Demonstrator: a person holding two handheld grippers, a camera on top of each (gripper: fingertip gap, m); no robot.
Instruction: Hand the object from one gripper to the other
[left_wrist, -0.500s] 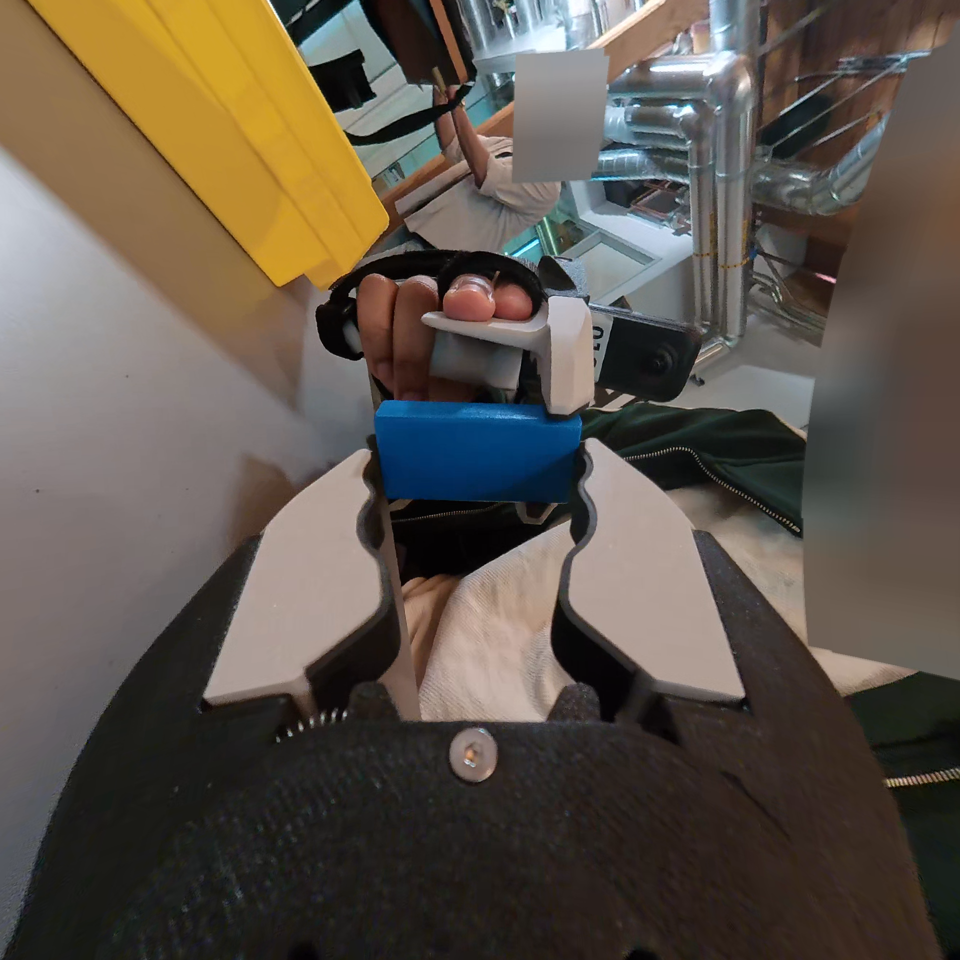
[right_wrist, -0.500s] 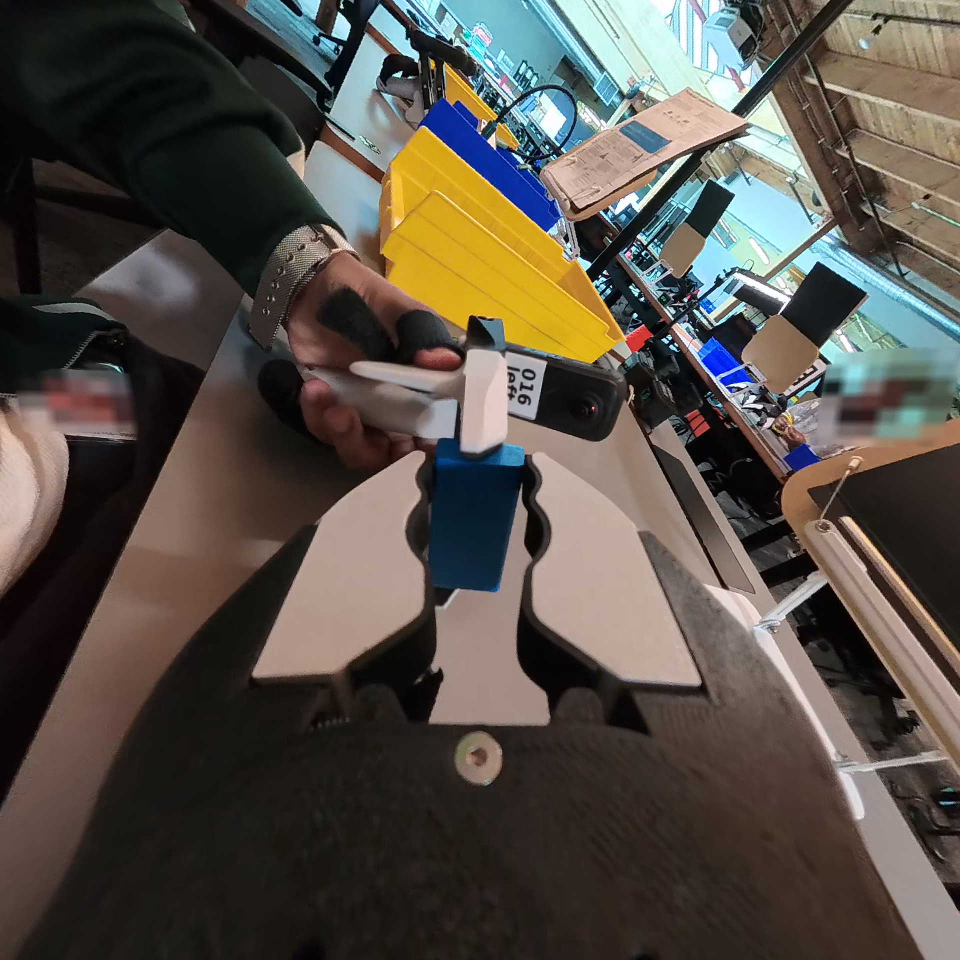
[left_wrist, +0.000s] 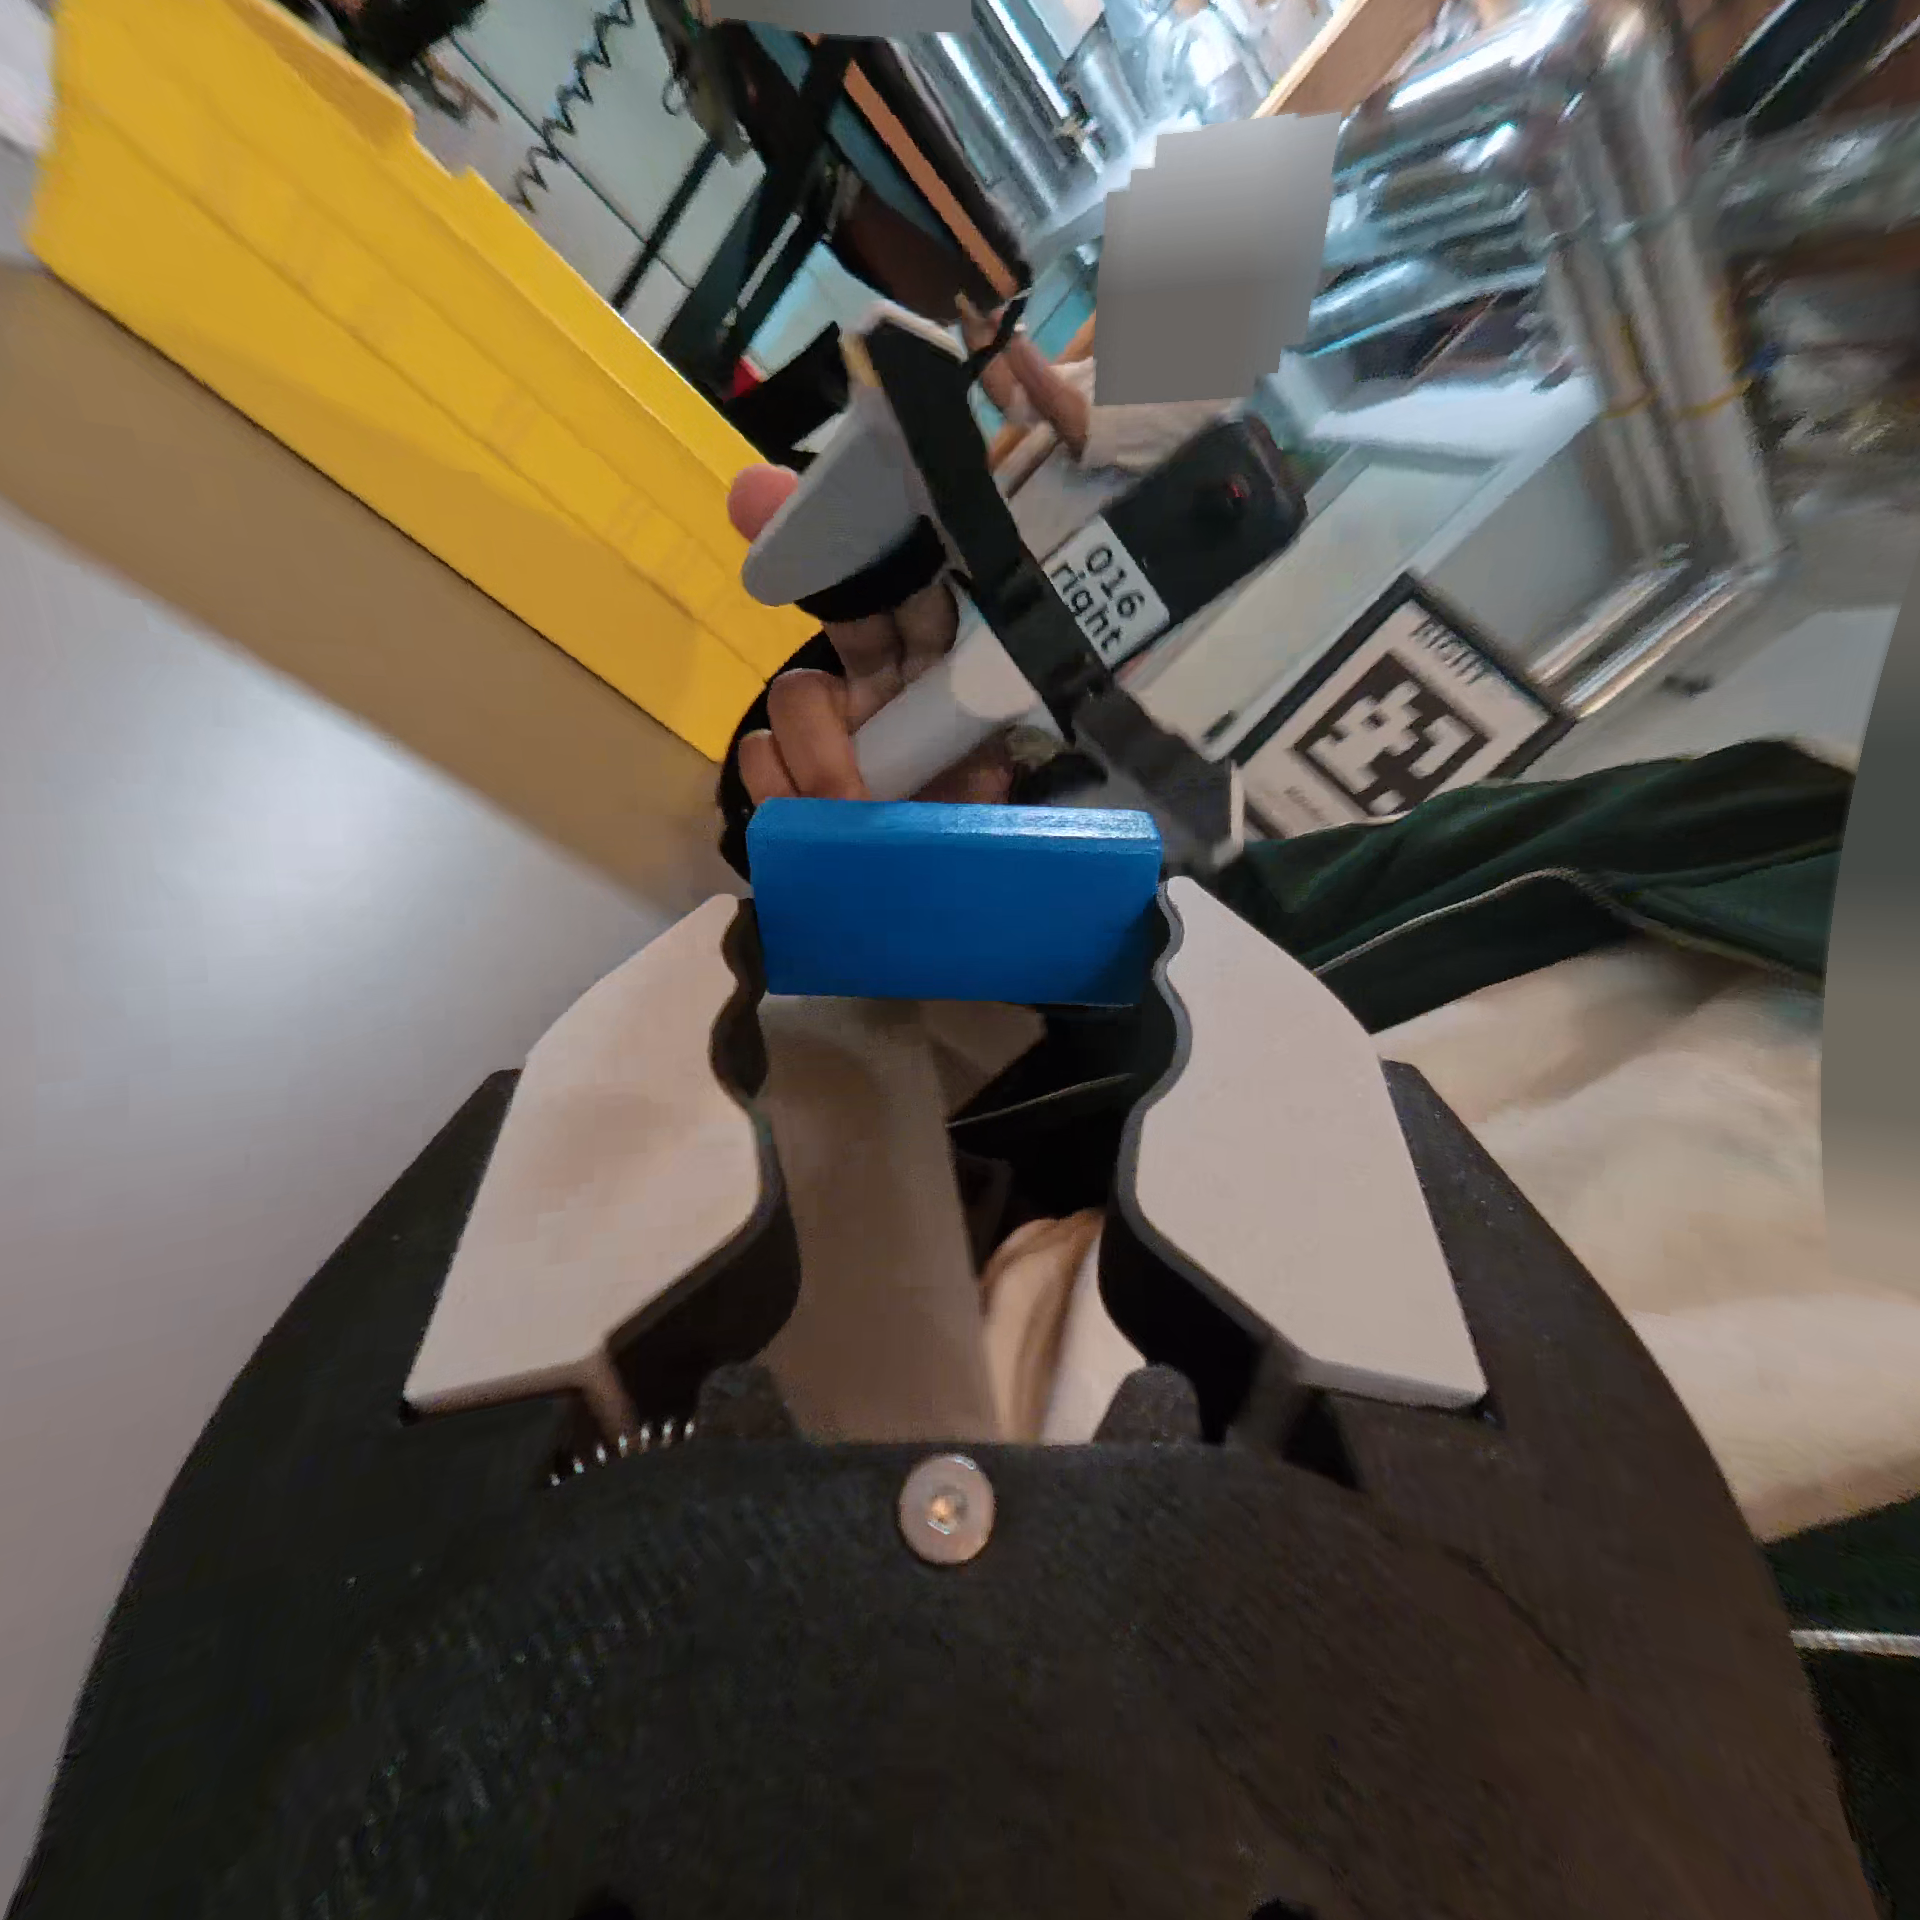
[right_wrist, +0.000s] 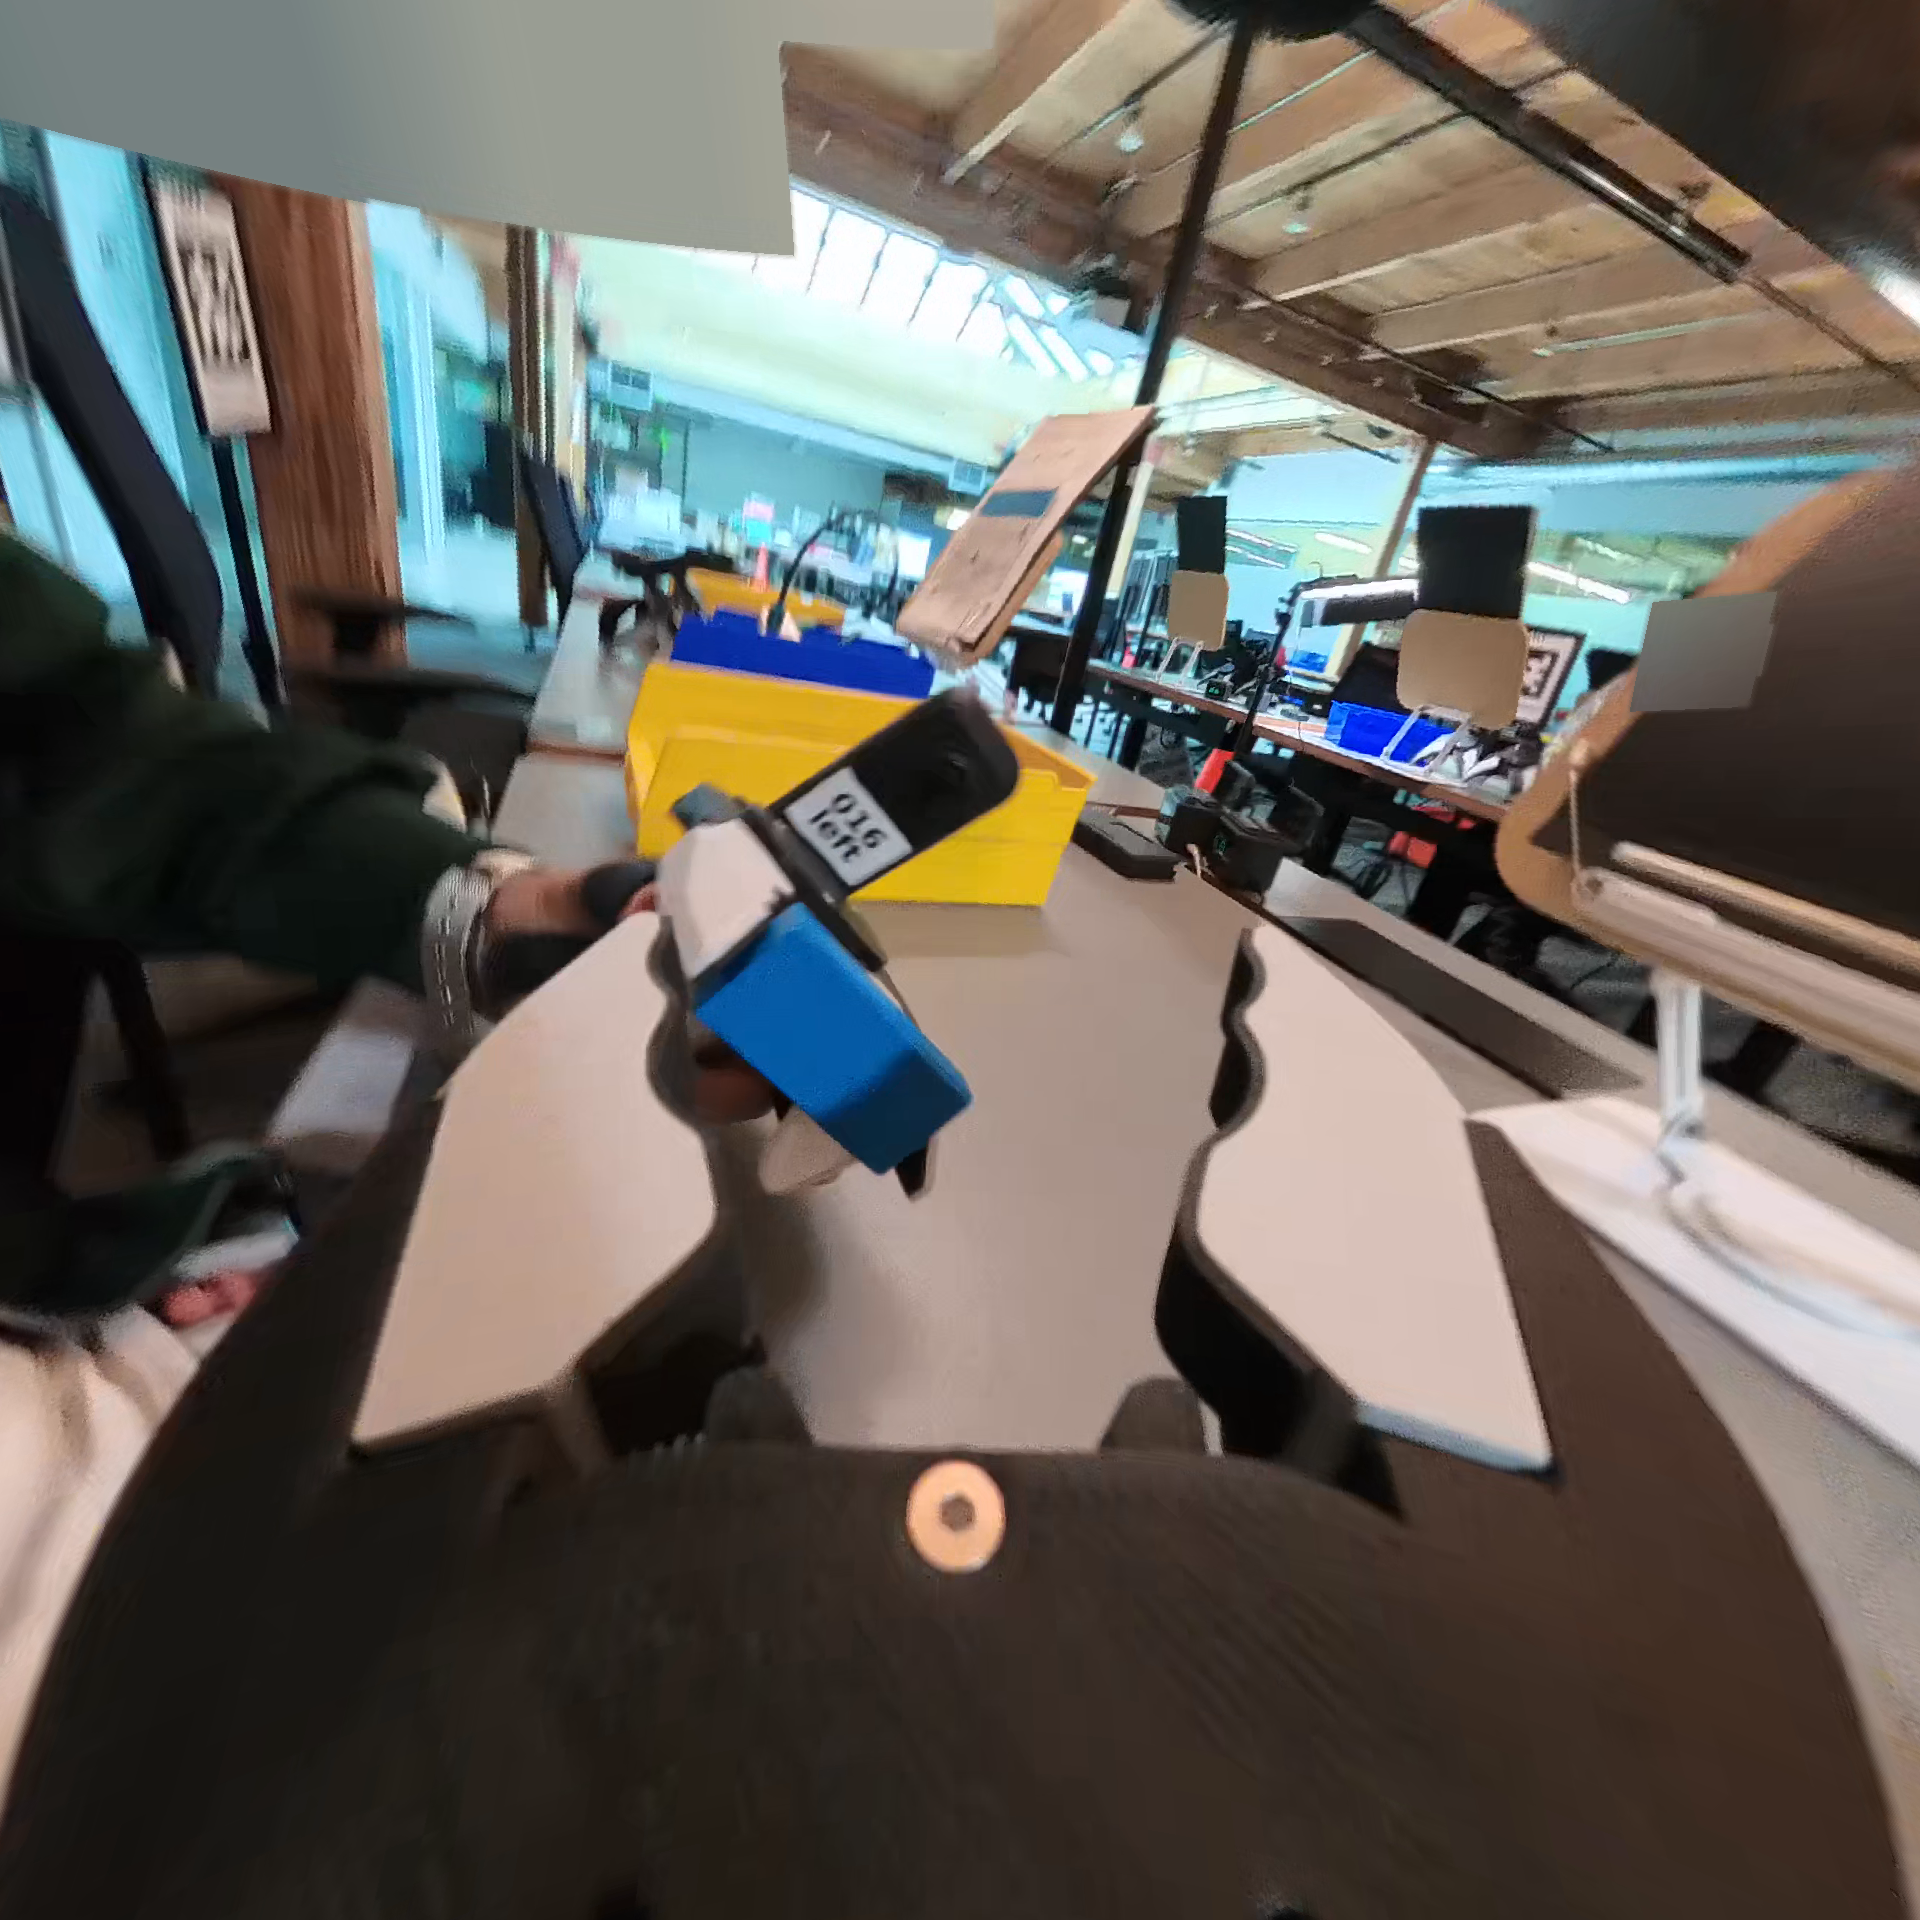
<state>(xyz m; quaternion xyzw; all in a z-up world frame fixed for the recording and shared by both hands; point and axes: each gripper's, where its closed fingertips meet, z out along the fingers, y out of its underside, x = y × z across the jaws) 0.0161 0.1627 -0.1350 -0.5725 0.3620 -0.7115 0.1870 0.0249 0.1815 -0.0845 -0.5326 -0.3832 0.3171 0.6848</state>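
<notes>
A blue rectangular block (left_wrist: 951, 904) sits crosswise between the fingertips of my left gripper (left_wrist: 951, 920), which is shut on its two ends. My right gripper (right_wrist: 956, 956) is wide open and empty. In the right wrist view the block (right_wrist: 831, 1039) is a little ahead of the right jaws, tilted and apart from them, held by the left gripper's grey fingers (right_wrist: 717, 894). In the left wrist view the right gripper (left_wrist: 997, 644) is beyond the block, held by a gloved hand and tilted, clear of the block.
Stacked yellow bins (right_wrist: 831, 800) and a blue bin (right_wrist: 800, 649) stand at the far end of the grey table (right_wrist: 1039, 1039). A dark green sleeve (right_wrist: 208, 831) reaches in from the left. A white lamp base (right_wrist: 1683, 1195) is at the right. A marker board (left_wrist: 1392, 727) stands behind.
My right gripper has opened, let go of the blue block and drawn back from it. The block now rests in the left gripper alone.
</notes>
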